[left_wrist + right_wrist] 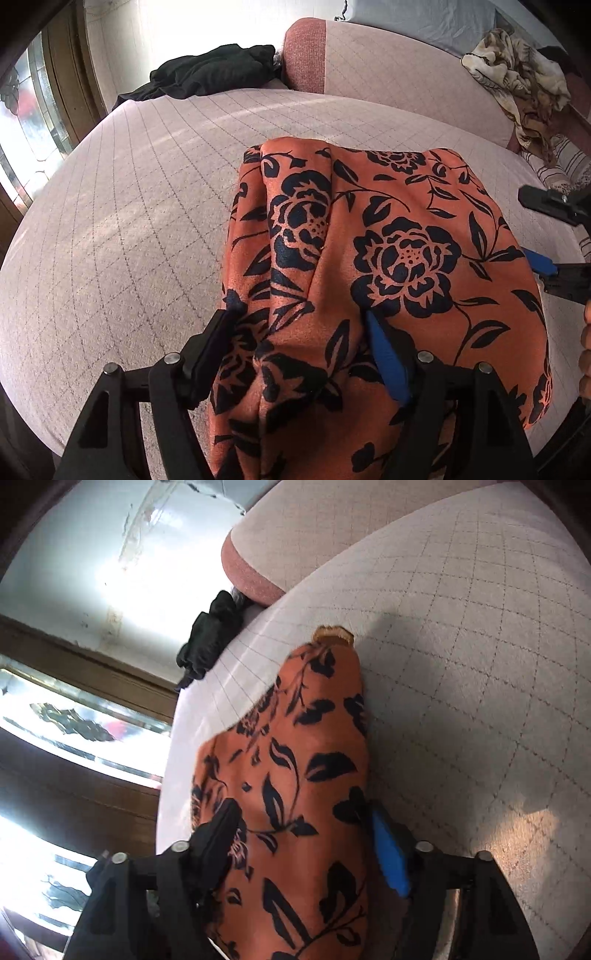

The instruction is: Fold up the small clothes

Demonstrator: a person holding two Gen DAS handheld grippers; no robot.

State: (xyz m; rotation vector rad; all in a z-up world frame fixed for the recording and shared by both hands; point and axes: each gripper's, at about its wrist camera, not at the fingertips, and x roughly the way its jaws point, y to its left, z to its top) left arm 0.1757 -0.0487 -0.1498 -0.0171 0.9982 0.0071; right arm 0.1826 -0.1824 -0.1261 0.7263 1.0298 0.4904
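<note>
An orange cloth with a black flower print (388,240) lies folded and bunched on a pale quilted cushion (147,221). My left gripper (301,321) stands wide over its near edge, with a raised fold between the black finger (218,339) and the blue pad (384,350); neither visibly presses. In the right wrist view the same cloth (303,757) fills the gap of my right gripper (303,812), whose jaws also stand wide. The right gripper (528,225) shows at the cloth's right edge in the left wrist view, beside part of a hand (585,343).
A black garment (214,70) lies at the cushion's far left corner. A crumpled beige patterned cloth (521,77) lies at the far right, with a striped one (561,166) below it. A pink backrest (388,55) stands behind. A window (74,720) is at the left.
</note>
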